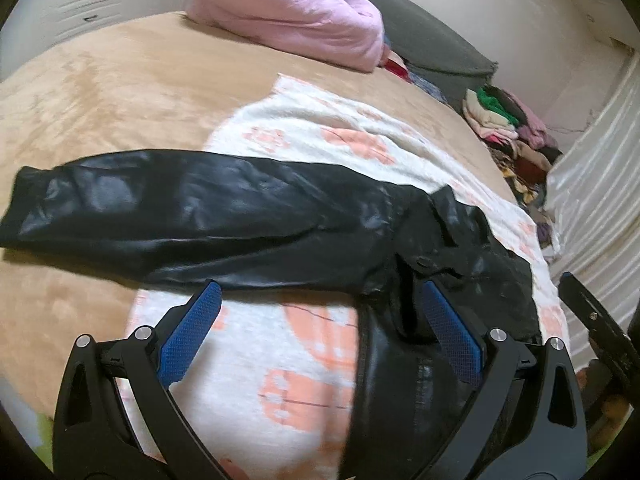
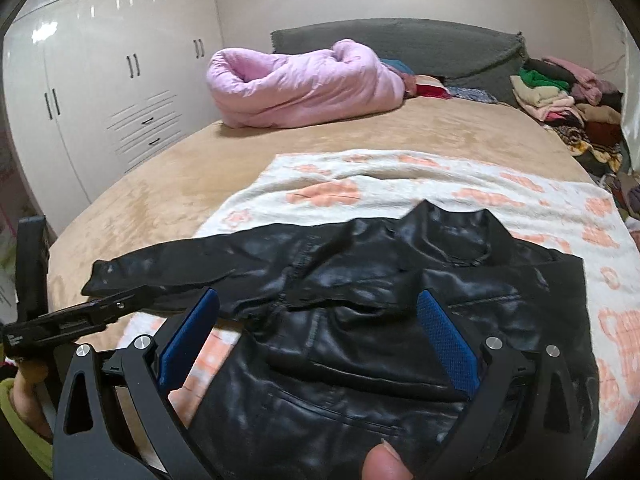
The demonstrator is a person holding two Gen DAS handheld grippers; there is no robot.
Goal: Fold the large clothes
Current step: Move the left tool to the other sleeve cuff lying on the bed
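A black leather jacket (image 1: pixel 248 216) lies on a white towel with orange flowers (image 1: pixel 304 360) on the bed. One sleeve stretches out to the left over the beige blanket. My left gripper (image 1: pixel 320 292) is open, hovering over the jacket's armpit area, holding nothing. In the right wrist view the jacket (image 2: pixel 360 320) lies with its collar away from me, sleeve out to the left. My right gripper (image 2: pixel 318 300) is open above the jacket's body, holding nothing. The left gripper's body (image 2: pixel 60 324) shows at the left edge.
A rolled pink quilt (image 2: pixel 296 84) lies at the head of the bed against a grey headboard (image 2: pixel 420 44). A pile of mixed clothes (image 2: pixel 568 108) sits at the far right. White wardrobes (image 2: pixel 100 88) stand left of the beige blanket (image 2: pixel 168 184).
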